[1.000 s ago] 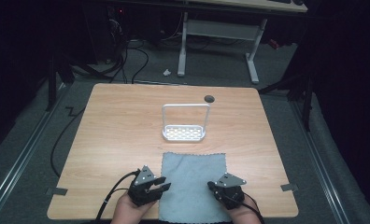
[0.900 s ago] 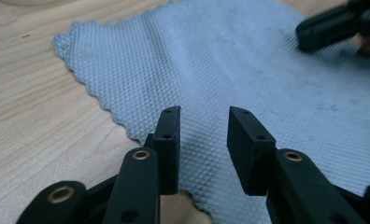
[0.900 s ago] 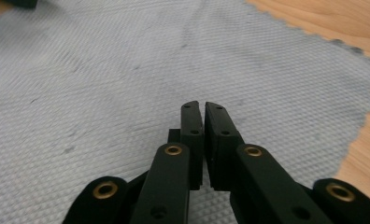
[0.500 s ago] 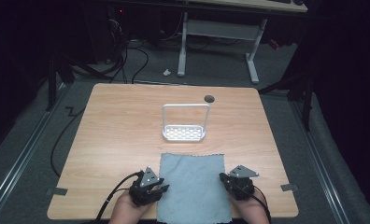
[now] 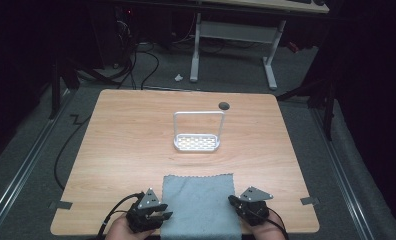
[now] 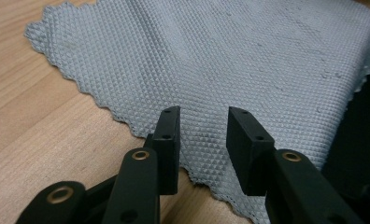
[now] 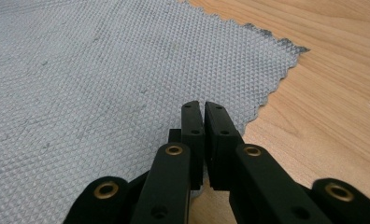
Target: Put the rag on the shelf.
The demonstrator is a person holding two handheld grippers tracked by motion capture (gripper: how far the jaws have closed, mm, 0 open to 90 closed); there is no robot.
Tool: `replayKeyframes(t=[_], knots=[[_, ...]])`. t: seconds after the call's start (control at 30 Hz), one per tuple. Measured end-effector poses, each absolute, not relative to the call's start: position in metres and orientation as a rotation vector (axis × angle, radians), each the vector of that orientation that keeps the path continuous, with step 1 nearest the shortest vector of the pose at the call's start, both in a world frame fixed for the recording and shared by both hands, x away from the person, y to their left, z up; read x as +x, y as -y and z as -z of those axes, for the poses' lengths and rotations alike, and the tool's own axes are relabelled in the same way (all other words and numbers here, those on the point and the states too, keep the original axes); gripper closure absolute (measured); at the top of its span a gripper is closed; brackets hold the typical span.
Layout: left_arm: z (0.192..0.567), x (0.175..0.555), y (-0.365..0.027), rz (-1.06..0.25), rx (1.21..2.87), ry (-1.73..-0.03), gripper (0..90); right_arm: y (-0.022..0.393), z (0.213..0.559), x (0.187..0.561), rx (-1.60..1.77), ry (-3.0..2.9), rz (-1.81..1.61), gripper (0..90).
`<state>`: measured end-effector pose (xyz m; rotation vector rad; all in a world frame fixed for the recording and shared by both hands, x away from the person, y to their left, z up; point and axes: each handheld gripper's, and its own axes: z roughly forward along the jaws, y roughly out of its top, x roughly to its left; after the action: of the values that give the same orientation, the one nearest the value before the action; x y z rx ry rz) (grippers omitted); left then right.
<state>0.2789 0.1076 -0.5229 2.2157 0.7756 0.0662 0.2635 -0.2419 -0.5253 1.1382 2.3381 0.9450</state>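
grey-blue cloth (image 5: 198, 205) with diamond-waffle weave, light wood-grain table (image 5: 131, 145), white perforated rack (image 5: 197, 142)

Cloth at the table's near edge, rack behind it

The cloth (image 5: 198, 205) is lying flat on the table (image 5: 121, 145), overhanging its near edge. The rack (image 5: 198, 134) is standing behind it, apart. The left gripper (image 5: 158, 216) is sitting at the cloth's left edge, the right gripper (image 5: 236, 204) at its right edge.
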Motion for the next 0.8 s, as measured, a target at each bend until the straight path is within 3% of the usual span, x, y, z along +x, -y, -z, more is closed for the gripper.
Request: replayKeyframes(t=[0.27,0.53,0.67,0.8], knots=[[0.518,0.316,-0.12,-0.238,1.986,-0.939,63.1,0.243,0.526,0.265,1.129,-2.349,-0.957,88.1],[0.533,0.35,-0.095,-0.324,2.036,-1.044,51.0,0.244,0.526,0.266,1.124,-2.351,-0.968,88.1],[0.534,0.348,-0.092,-0.373,2.043,-1.034,59.3,0.244,0.526,0.266,1.118,-2.355,-0.973,86.4],[0.534,0.349,-0.092,-0.344,2.038,-1.027,69.0,0.246,0.519,0.266,1.146,-2.305,-1.016,82.2]])
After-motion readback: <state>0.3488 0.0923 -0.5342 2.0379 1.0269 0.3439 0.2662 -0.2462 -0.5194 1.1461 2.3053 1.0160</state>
